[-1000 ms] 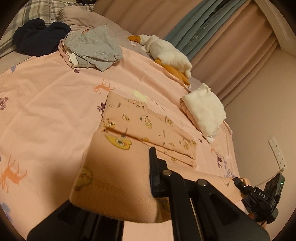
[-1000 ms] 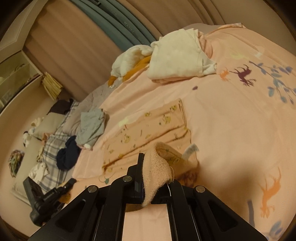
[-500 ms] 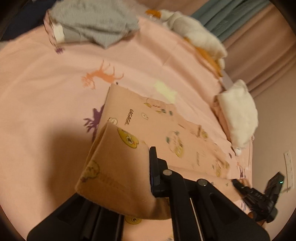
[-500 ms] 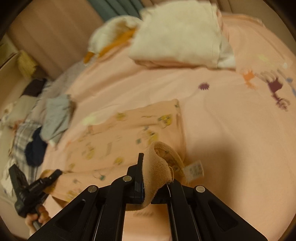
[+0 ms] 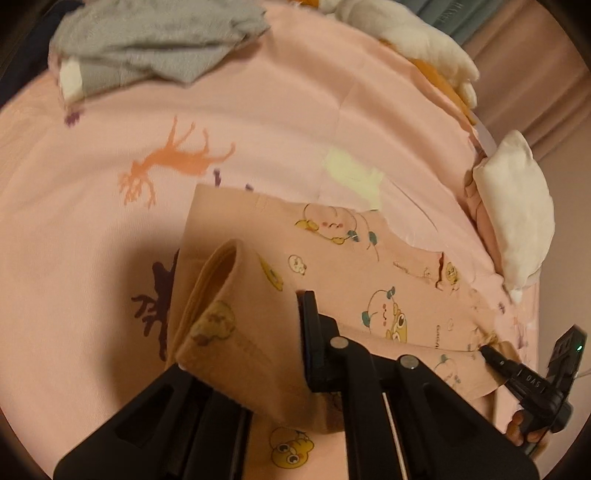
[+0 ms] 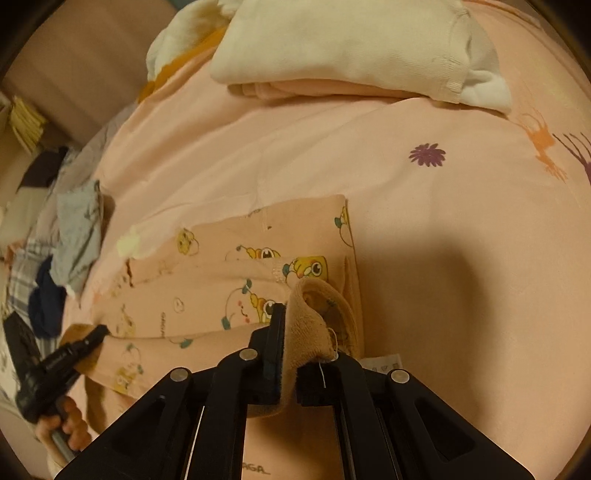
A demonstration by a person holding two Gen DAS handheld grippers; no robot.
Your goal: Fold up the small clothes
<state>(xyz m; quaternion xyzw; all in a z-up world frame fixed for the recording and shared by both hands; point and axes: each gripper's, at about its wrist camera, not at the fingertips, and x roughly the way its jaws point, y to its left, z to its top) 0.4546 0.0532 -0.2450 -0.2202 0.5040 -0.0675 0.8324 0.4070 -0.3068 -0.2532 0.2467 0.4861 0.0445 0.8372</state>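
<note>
A small peach garment with yellow cartoon prints (image 5: 369, 273) lies on the pink bedspread (image 5: 92, 229); it also shows in the right wrist view (image 6: 229, 258). My left gripper (image 5: 291, 332) is shut on one corner of its near edge, folded over and held low above the lower layer. My right gripper (image 6: 290, 332) is shut on the other corner of that edge. Each gripper shows in the other's view, the right (image 5: 517, 373) and the left (image 6: 62, 362). The near edge hangs stretched between them.
A folded white and pink pile (image 5: 517, 206) lies beyond the garment, seen also in the right wrist view (image 6: 351, 48). A grey crumpled heap (image 5: 155, 44) and a white plush toy (image 5: 413, 33) lie further off. Dark clothes (image 6: 44, 299) lie beside the bedspread.
Both grippers have carried the garment's near edge forward and down over the lower layer; the fold now lies closer to the far edge and the bedspread.
</note>
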